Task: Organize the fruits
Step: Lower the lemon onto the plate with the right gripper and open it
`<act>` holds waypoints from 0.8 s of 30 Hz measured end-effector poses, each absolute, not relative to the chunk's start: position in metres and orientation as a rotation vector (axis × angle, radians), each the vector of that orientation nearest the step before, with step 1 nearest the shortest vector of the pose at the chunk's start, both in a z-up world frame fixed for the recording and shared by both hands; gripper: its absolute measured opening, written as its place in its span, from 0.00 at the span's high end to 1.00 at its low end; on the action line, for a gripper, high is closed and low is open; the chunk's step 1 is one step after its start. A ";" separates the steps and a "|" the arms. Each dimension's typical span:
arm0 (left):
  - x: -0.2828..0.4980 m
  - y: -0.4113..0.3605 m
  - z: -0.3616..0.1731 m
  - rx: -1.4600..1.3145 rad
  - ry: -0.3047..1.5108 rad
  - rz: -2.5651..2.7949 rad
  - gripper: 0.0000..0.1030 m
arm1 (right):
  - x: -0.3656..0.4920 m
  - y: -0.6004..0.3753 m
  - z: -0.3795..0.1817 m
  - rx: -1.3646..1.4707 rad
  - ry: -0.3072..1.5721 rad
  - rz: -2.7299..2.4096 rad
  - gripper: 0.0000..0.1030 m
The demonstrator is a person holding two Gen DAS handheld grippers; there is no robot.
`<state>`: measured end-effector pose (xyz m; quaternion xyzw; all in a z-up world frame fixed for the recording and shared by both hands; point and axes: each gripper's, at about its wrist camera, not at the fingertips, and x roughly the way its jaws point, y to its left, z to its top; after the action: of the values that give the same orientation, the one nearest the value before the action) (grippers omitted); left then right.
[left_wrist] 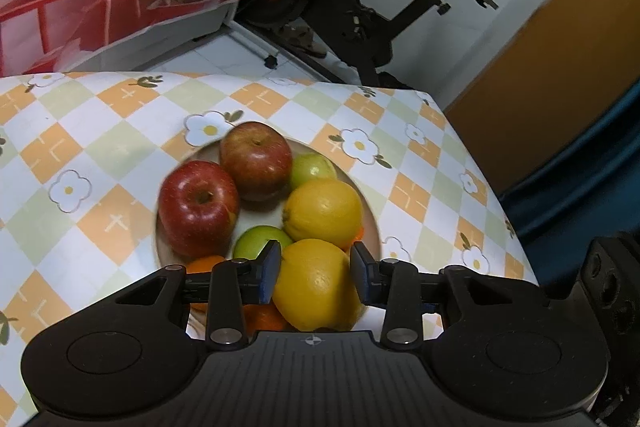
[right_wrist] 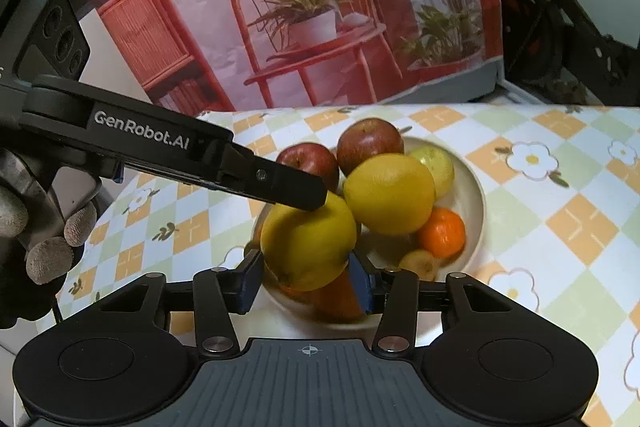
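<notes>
Both grippers are matte black: the left gripper (left_wrist: 314,273) and right gripper (right_wrist: 306,281) carry blue finger pads (left_wrist: 267,273), silver pivot screws and ribbed grey bases. White "GenRobot.AI" lettering (right_wrist: 141,134) marks one arm; beside it, grey-tipped gloved fingers (right_wrist: 50,265).

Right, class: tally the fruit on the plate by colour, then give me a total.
Red apples: 2
Yellow citrus: 2
Green fruits: 2
Orange mandarins: 2 visible
Small brownish fruit: 1
Total: 9
</notes>
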<state>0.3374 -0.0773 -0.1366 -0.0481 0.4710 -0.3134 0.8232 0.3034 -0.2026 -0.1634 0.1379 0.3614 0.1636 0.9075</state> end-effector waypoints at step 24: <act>0.335 -0.043 -0.121 -0.119 0.911 -0.541 0.60 | 0.302 -0.198 -0.157 0.214 0.748 0.248 0.55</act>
<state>0.3354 -0.0427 -0.1206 -0.0566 0.4344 -0.2577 0.8612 0.3023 -0.1977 -0.1569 0.1042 0.3638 0.1206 0.9178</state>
